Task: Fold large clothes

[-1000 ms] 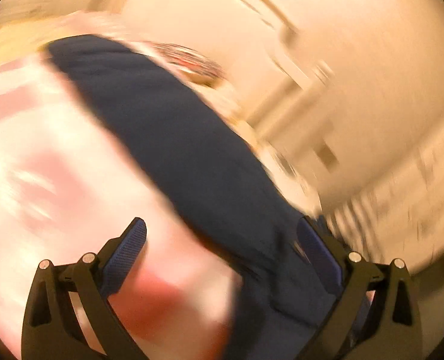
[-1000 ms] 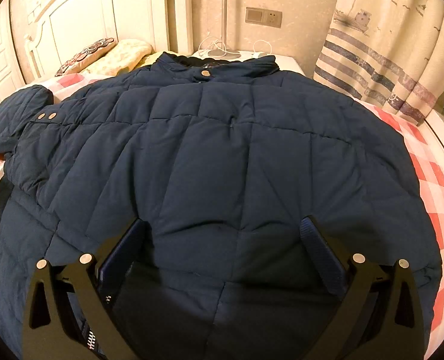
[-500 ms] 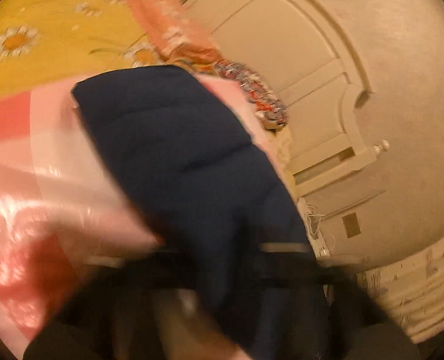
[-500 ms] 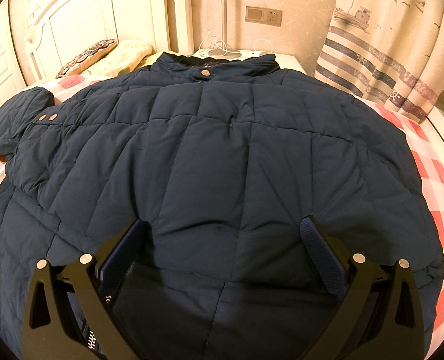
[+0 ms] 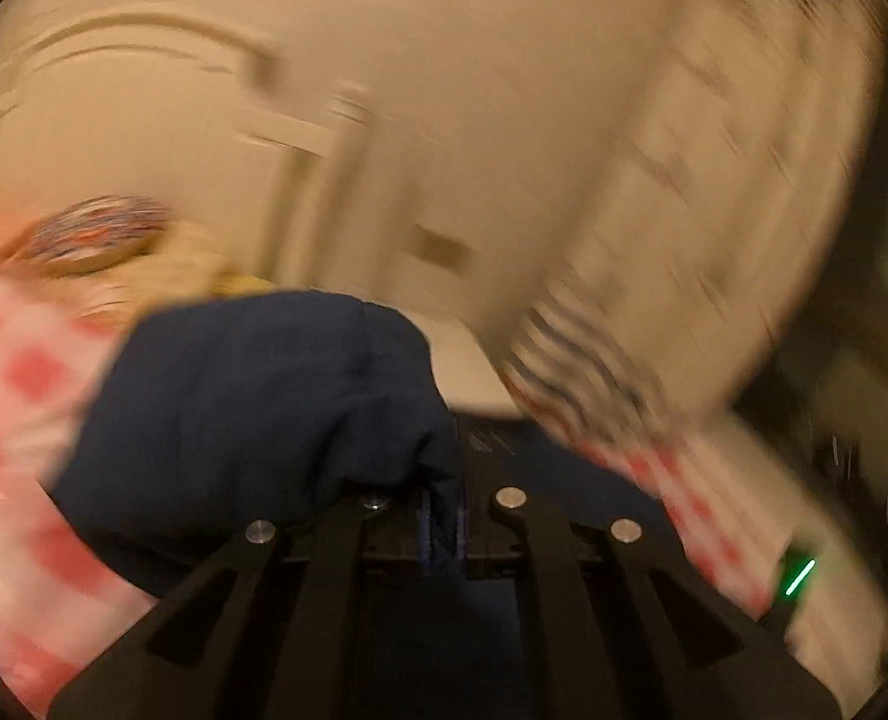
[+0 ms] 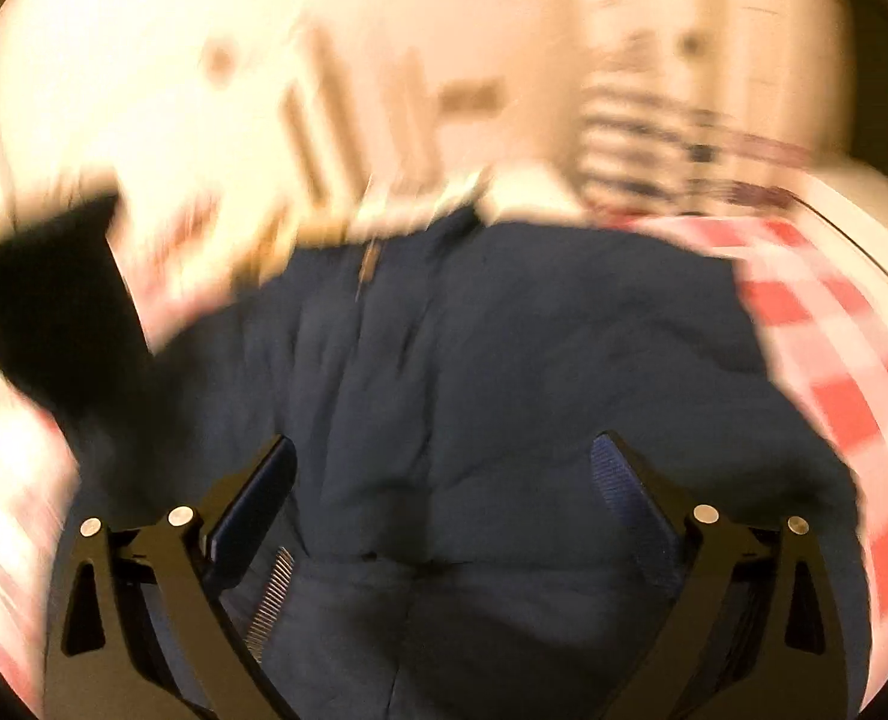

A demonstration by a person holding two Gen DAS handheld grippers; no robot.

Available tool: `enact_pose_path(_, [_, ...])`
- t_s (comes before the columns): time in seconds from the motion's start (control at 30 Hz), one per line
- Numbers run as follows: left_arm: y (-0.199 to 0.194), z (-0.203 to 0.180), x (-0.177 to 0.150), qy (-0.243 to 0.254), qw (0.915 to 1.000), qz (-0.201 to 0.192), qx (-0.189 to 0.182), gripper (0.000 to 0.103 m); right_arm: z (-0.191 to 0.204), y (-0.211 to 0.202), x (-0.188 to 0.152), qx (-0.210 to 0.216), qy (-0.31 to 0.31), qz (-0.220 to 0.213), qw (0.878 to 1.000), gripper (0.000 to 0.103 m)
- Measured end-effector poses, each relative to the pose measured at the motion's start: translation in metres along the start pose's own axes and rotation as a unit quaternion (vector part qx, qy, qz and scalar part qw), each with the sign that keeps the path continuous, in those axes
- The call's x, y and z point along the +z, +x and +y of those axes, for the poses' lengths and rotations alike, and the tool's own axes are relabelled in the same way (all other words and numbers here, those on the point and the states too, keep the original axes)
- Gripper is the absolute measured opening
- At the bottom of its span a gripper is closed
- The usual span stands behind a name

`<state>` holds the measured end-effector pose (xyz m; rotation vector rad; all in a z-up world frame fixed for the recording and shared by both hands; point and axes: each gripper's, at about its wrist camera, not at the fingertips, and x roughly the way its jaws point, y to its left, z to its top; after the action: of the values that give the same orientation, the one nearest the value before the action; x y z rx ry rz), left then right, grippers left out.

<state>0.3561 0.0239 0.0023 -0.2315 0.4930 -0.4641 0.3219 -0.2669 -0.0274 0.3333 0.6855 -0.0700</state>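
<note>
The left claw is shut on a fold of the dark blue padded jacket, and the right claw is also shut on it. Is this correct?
Not quite. In the right wrist view the right claw is open above the dark blue padded jacket. The left claw is shut on it.

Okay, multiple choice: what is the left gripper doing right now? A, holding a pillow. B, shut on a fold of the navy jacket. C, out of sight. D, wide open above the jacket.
B: in the left wrist view the left gripper has its jaws together with navy jacket fabric pinched between them.
</note>
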Motion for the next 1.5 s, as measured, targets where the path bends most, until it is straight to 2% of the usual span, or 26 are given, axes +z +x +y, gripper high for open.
enact_pose_path(0.03, [0.019, -0.032, -0.017, 0.034, 0.9992, 0.022, -0.006, 0.01, -0.013, -0.021, 0.005, -0.003, 0.033, -0.029, 0.999, 0.094])
enact_pose_path(0.1, [0.056, -0.074, -0.053, 0.072, 0.9937, 0.083, -0.021, 0.028, -0.03, -0.049, 0.013, -0.01, 0.054, -0.059, 0.997, 0.095])
enact_pose_path(0.13, [0.073, -0.09, -0.072, 0.088, 0.9887, 0.119, -0.024, 0.059, -0.038, -0.062, 0.016, -0.015, 0.055, -0.068, 0.996, 0.095])
enact_pose_path(0.17, [0.083, -0.101, -0.088, 0.104, 0.9841, 0.143, -0.02, 0.085, -0.043, -0.07, 0.017, -0.02, 0.053, -0.072, 0.996, 0.095])
enact_pose_path(0.23, [0.107, -0.125, -0.123, 0.172, 0.9677, 0.183, 0.026, 0.095, -0.059, -0.09, 0.017, -0.035, 0.047, -0.075, 0.995, 0.095])
enact_pose_path(0.27, [0.11, -0.138, -0.139, 0.223, 0.9559, 0.183, 0.052, 0.095, -0.068, -0.098, 0.015, -0.042, 0.047, -0.076, 0.995, 0.095])
enact_pose_path(0.33, [0.103, -0.155, -0.156, 0.296, 0.9353, 0.182, 0.07, 0.095, -0.085, -0.106, 0.012, -0.052, 0.051, -0.073, 0.995, 0.095])
enact_pose_path(0.37, [0.094, -0.16, -0.16, 0.319, 0.9291, 0.172, 0.073, 0.095, -0.094, -0.108, 0.009, -0.055, 0.054, -0.069, 0.995, 0.096])
enact_pose_path(0.43, [0.065, -0.162, -0.158, 0.339, 0.9271, 0.148, 0.061, 0.095, -0.112, -0.107, -0.001, -0.062, 0.069, -0.053, 0.994, 0.096])
enact_pose_path(0.57, [-0.013, -0.144, -0.145, 0.338, 0.9369, 0.087, 0.013, 0.098, -0.129, -0.093, -0.021, -0.057, 0.086, -0.017, 0.994, 0.096])
enact_pose_path(0.63, [-0.029, -0.119, -0.125, 0.302, 0.9501, 0.068, 0.036, 0.098, -0.114, -0.083, -0.026, -0.046, 0.056, -0.002, 0.997, 0.095])
enact_pose_path(0.7, [-0.035, -0.079, -0.109, 0.233, 0.967, 0.063, 0.08, 0.098, -0.088, -0.073, -0.026, -0.033, 0.007, 0.008, 0.999, 0.09])
enact_pose_path(0.73, [-0.036, -0.046, -0.1, 0.166, 0.9768, 0.067, 0.118, 0.098, -0.071, -0.068, -0.026, -0.024, -0.021, 0.013, 0.999, 0.087])
enact_pose_path(0.77, [-0.036, -0.013, -0.092, 0.093, 0.981, 0.075, 0.153, 0.096, -0.045, -0.061, -0.024, -0.013, -0.06, 0.018, 0.998, 0.086])
enact_pose_path(0.8, [-0.036, 0.009, -0.088, 0.044, 0.9808, 0.082, 0.171, 0.093, -0.03, -0.058, -0.023, -0.006, -0.081, 0.021, 0.996, 0.085])
enact_pose_path(0.83, [-0.035, 0.036, -0.086, -0.016, 0.9759, 0.093, 0.196, 0.084, -0.002, -0.051, -0.021, 0.005, -0.121, 0.024, 0.992, 0.084])
enact_pose_path(0.9, [-0.031, 0.061, -0.086, -0.053, 0.9657, 0.111, 0.229, 0.08, 0.049, -0.04, -0.018, 0.022, -0.191, 0.024, 0.981, 0.083])
enact_pose_path(1.0, [-0.012, 0.066, -0.096, -0.013, 0.9542, 0.134, 0.267, 0.08, 0.107, -0.024, -0.016, 0.03, -0.272, 0.021, 0.962, 0.082])
enact_pose_path(1.1, [0.011, 0.077, -0.111, -0.018, 0.9491, 0.18, 0.258, 0.081, 0.155, 0.002, -0.019, -0.001, -0.35, 0.034, 0.936, 0.082])
enact_pose_path(1.2, [0.003, 0.095, -0.115, -0.057, 0.9555, 0.167, 0.236, 0.082, 0.188, 0.036, -0.031, -0.06, -0.435, 0.045, 0.897, 0.082])
enact_pose_path(1.27, [0.001, 0.1, -0.116, -0.061, 0.9576, 0.161, 0.231, 0.083, 0.2, 0.047, -0.036, -0.074, -0.464, 0.035, 0.882, 0.081])
enact_pose_path(1.33, [0.008, 0.098, -0.116, -0.055, 0.957, 0.165, 0.232, 0.085, 0.207, 0.052, -0.039, -0.086, -0.479, 0.02, 0.873, 0.078])
enact_pose_path(1.37, [0.009, 0.098, -0.116, -0.052, 0.9566, 0.167, 0.233, 0.087, 0.21, 0.052, -0.039, -0.081, -0.48, 0.013, 0.874, 0.059])
enact_pose_path(1.4, [0.009, 0.099, -0.116, -0.051, 0.9565, 0.168, 0.233, 0.087, 0.209, 0.052, -0.035, -0.065, -0.468, 0.015, 0.881, 0.052])
enact_pose_path(1.47, [0.004, 0.099, -0.117, -0.055, 0.9583, 0.165, 0.227, 0.087, 0.197, 0.04, -0.017, -0.03, -0.405, 0.003, 0.914, 0.036])
enact_pose_path(1.5, [0.003, 0.1, -0.117, -0.06, 0.9596, 0.162, 0.222, 0.087, 0.188, 0.033, -0.008, -0.013, -0.369, -0.004, 0.929, 0.034])
